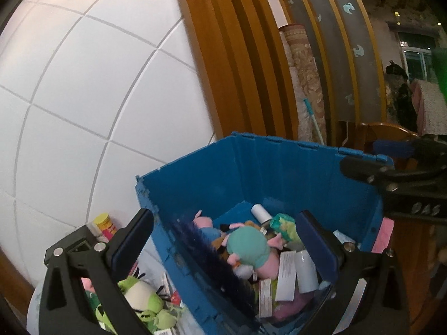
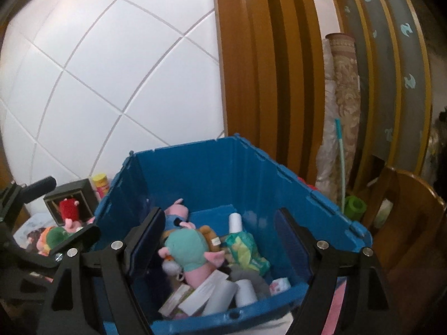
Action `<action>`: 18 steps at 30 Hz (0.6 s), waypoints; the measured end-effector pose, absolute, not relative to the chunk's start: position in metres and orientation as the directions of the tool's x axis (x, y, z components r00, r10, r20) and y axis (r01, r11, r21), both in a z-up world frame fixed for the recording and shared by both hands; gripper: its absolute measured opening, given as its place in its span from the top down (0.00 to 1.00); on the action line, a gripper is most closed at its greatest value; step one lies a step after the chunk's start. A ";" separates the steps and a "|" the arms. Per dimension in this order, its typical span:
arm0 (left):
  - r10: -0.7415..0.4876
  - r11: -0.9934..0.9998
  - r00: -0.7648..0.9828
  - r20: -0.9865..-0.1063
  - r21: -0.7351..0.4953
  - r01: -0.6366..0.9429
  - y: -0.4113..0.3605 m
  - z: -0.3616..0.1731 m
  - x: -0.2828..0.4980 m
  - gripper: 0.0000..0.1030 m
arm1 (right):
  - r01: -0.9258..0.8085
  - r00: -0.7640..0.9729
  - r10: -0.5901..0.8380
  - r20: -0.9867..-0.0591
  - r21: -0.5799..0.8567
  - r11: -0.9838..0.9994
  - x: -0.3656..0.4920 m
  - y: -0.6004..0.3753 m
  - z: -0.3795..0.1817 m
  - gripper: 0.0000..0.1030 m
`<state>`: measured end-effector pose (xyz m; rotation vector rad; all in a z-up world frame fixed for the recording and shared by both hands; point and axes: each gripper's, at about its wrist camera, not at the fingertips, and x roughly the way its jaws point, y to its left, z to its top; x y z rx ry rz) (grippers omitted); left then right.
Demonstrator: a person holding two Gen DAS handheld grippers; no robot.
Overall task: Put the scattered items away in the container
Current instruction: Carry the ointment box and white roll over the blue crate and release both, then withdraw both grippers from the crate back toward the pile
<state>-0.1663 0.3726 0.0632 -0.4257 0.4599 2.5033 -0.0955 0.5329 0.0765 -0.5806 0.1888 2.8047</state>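
Observation:
A blue plastic crate holds a teal and pink plush pig, a green wipes pack, white tubes and paper boxes. My left gripper is open and empty, straddling the crate's left wall. My right gripper is open and empty above the crate's inside. A green frog plush lies outside, left of the crate. A red plush and a green and orange plush also lie outside on the left.
A yellow can and a dark box stand by the white tiled wall. Wooden panels, a rolled rug and a wooden chair stand behind and to the right. A pink sheet lies right of the crate.

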 end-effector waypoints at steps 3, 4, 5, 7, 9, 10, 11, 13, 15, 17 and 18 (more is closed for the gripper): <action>0.436 -0.806 -0.812 -0.389 0.233 -0.545 0.359 0.059 -0.160 0.00 | -0.275 -0.891 0.222 -0.396 0.080 -0.958 -0.084 0.526 0.077 0.21; 0.428 -0.812 -0.818 -0.385 0.233 -0.535 0.354 0.058 -0.157 0.00 | -0.265 -0.895 0.213 -0.391 0.082 -0.961 -0.079 0.523 0.078 0.21; 0.421 -0.818 -0.823 -0.381 0.233 -0.526 0.348 0.057 -0.154 0.00 | -0.254 -0.900 0.203 -0.387 0.085 -0.964 -0.074 0.519 0.078 0.20; 0.410 -0.829 -0.832 -0.374 0.227 -0.510 0.336 0.055 -0.148 0.00 | -0.238 -0.906 0.192 -0.378 0.078 -0.968 -0.066 0.510 0.079 0.19; 0.397 -0.841 -0.841 -0.367 0.222 -0.493 0.322 0.053 -0.142 0.00 | -0.214 -0.913 0.174 -0.369 0.071 -0.974 -0.057 0.498 0.079 0.18; 0.392 -0.845 -0.844 -0.365 0.220 -0.488 0.315 0.051 -0.139 0.00 | -0.203 -0.916 0.166 -0.366 0.066 -0.977 -0.053 0.491 0.080 0.17; 0.389 -0.847 -0.845 -0.367 0.219 -0.484 0.309 0.050 -0.137 0.00 | -0.196 -0.917 0.164 -0.363 0.055 -0.979 -0.050 0.483 0.080 0.17; 0.370 -0.855 -0.855 -0.364 0.227 -0.467 0.295 0.046 -0.131 0.00 | -0.186 -0.919 0.163 -0.359 0.030 -0.982 -0.043 0.467 0.079 0.14; 0.365 -0.860 -0.854 -0.370 0.218 -0.462 0.281 0.042 -0.128 0.00 | -0.177 -0.919 0.166 -0.357 -0.002 -0.984 -0.036 0.449 0.077 0.13; 0.360 -0.864 -0.854 -0.376 0.211 -0.457 0.266 0.039 -0.125 0.00 | -0.160 -0.921 0.153 -0.359 -0.010 -0.987 -0.029 0.429 0.073 0.13; 0.356 -0.865 -0.855 -0.378 0.211 -0.454 0.258 0.037 -0.123 0.00 | -0.152 -0.922 0.145 -0.360 -0.009 -0.988 -0.027 0.421 0.071 0.13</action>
